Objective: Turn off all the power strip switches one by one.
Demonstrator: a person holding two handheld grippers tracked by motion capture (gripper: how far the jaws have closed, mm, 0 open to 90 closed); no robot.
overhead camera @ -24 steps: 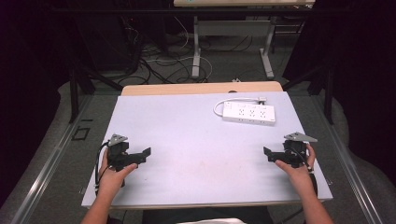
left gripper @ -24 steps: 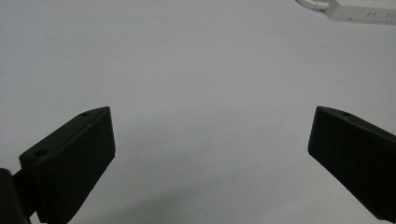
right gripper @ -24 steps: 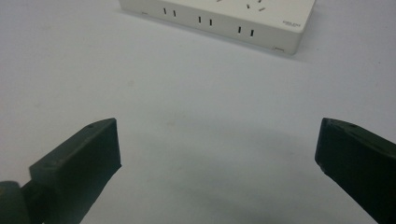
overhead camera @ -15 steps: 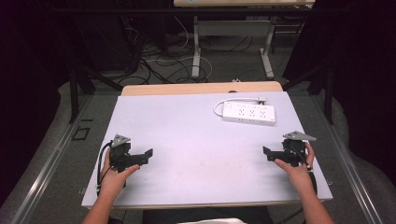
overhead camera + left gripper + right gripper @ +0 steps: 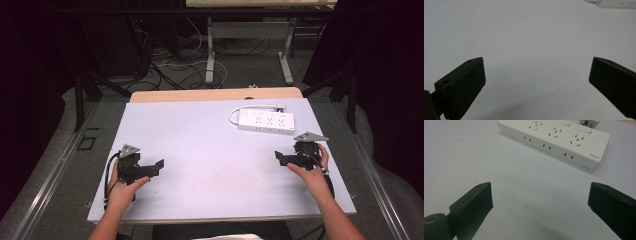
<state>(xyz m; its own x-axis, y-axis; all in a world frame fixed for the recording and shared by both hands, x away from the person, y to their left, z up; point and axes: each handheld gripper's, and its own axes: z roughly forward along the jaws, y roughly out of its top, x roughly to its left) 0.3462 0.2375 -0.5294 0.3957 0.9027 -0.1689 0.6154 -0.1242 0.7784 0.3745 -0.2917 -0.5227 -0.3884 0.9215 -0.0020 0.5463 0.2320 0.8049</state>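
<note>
- Since the earlier frames the left gripper point(image 5: 159, 165) has drifted a little along the near-left part of the table point(image 5: 210, 150), toward the near edge; the right gripper point(image 5: 278, 157) has barely shifted at about 4 o'clock.
- Nothing else has moved: the power strip point(image 5: 266, 121) lies flat where it was, at about 1 o'clock on the table, with its short white cord point(image 5: 235, 113) looped off its left end.
- My reading: this is a settling pause, with no reach yet begun. The strip is the thing nearest the right gripper, just beyond it toward 12 o'clock, so that hand is the likelier one to go for it.
- Left jaws: spread wide in the left gripper view, with bare table between them point(image 5: 536, 75). The strip's corner point(image 5: 614, 3) peeks in at that view's 1 o'clock, well apart.
- Right jaws: spread wide too, nothing between them point(image 5: 540, 202). The strip point(image 5: 554, 140) lies ahead, apart from both jaws.
- Writing: a small dark mark sits on the strip's side face near its right end point(image 5: 594, 156), too small to read. I can make out no brand or other label.
</note>
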